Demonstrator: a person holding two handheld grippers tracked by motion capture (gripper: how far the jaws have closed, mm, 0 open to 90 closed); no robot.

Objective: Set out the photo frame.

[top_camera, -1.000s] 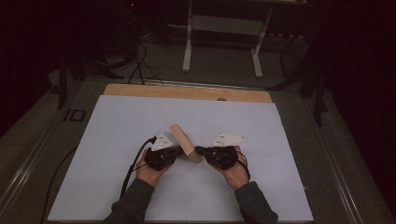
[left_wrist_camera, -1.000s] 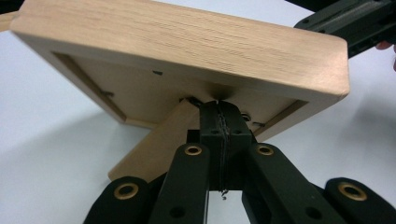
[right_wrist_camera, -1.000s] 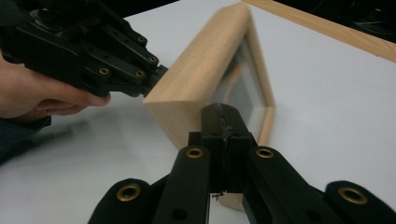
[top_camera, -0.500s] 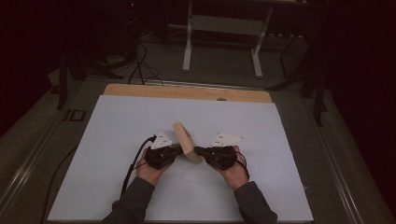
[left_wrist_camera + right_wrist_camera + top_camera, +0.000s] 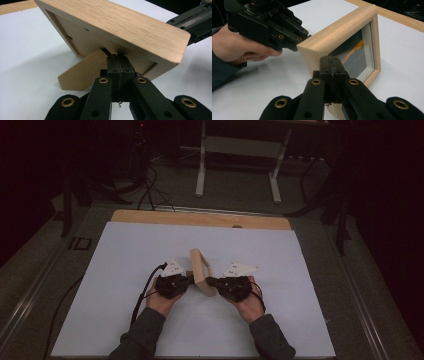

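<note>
Two grippers: both at one frame, mid-table
Table [image 5: 125, 270]: white top, wooden far edge
Picture frame [image 5: 201, 270]: wooden, leaning on its back stand [image 5: 80, 72], between the grippers
Left gripper [image 5: 189, 280]: jaws pressed together against the frame's back
Right gripper [image 5: 210, 281]: jaws pressed together at the glass front

white mat [image 5: 125, 270] | wooden table edge [image 5: 150, 217] | metal frame legs [image 5: 201, 170]

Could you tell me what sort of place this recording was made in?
Probably a lab or workshop: a bare white table, cables on a dark floor, a metal stand behind, and handheld grippers, left and right, at a wooden photo frame.
</note>
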